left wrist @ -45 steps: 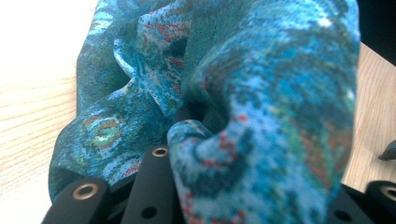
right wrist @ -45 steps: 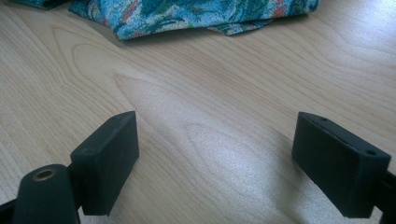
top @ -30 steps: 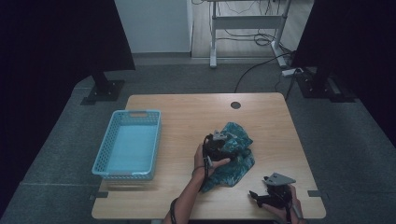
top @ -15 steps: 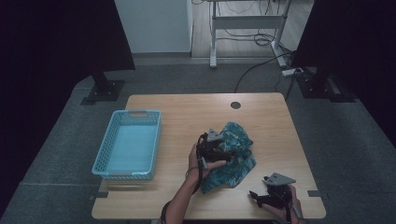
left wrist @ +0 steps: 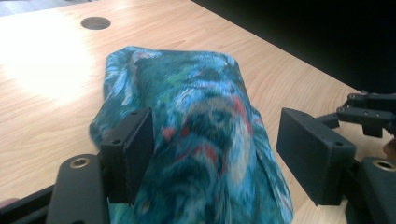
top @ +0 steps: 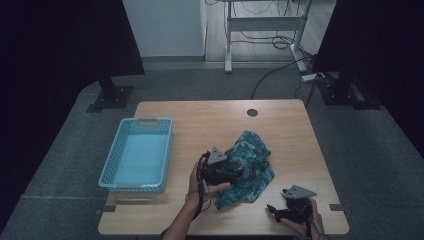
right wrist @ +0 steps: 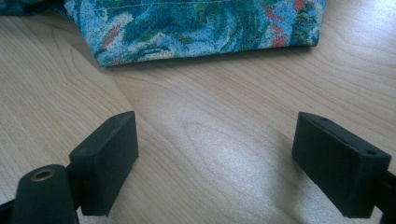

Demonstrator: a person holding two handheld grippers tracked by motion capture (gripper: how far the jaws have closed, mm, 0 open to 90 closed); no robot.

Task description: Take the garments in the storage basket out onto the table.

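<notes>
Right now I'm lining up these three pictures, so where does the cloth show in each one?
High view: the cloth lies right of table centre, partly under the left gripper.
Left gripper view: it fills the middle, running between the open jaws.
Right gripper view: its hemmed edge runs along the top, beyond the open jaws.
Shared landmark: the wooden table, under the cloth in all three.
</notes>
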